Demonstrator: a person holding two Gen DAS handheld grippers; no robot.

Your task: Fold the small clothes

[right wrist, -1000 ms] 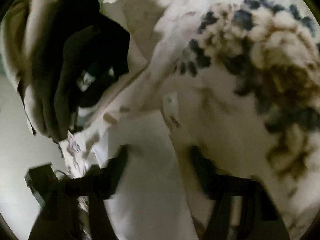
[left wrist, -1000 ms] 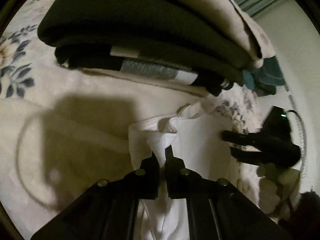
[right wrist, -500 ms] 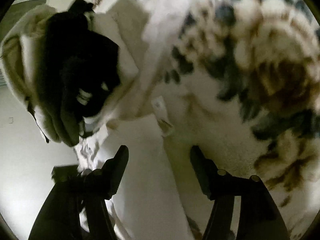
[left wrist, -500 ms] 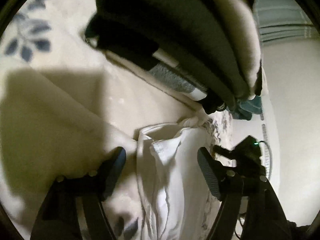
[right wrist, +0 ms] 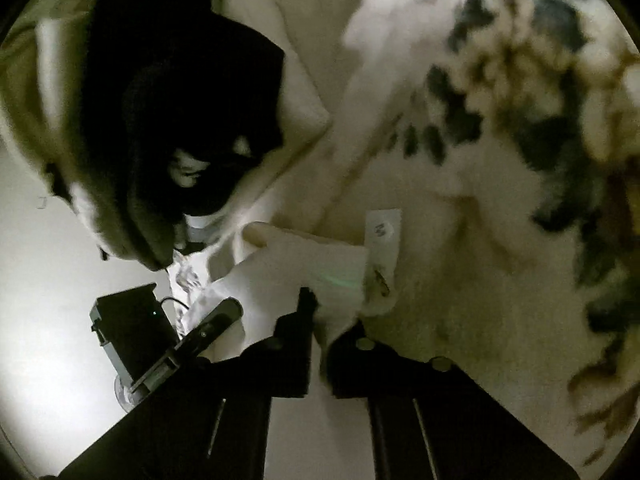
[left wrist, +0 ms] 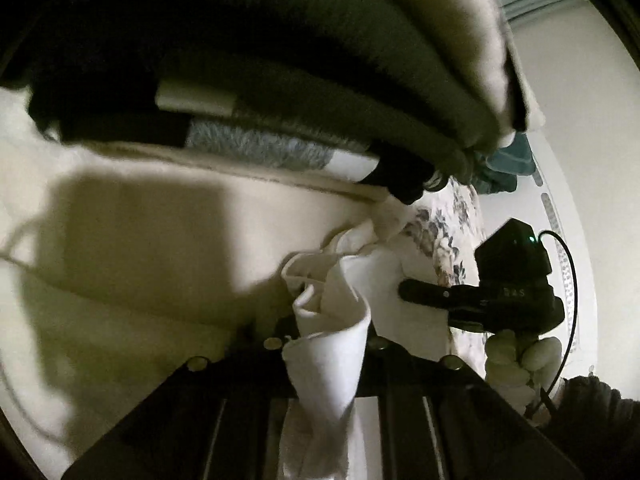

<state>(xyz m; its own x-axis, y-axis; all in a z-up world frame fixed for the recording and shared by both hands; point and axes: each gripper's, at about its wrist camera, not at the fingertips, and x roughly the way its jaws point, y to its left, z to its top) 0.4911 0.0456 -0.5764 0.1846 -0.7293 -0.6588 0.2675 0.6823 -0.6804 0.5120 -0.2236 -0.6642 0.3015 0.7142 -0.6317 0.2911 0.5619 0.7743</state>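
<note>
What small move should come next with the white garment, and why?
Probably lift both tongs together and carry the pinched edge over to make the fold. The left tongs and the right tongs are each shut on the white garment, which bunches between them beside the stack of folded clothes.

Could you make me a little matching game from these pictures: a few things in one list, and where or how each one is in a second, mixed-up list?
Things:
1. white garment
2. stack of folded clothes
3. size tag
4. floral bedspread

Places or states:
A. lies under everything, with a dark leaf print
B. pinched at two spots, by the left gripper and the right gripper
C. piled just behind the garment, dark and beige layers
D. sticks out at the garment's edge, marked M

Pairs: 1-B, 2-C, 3-D, 4-A
</note>
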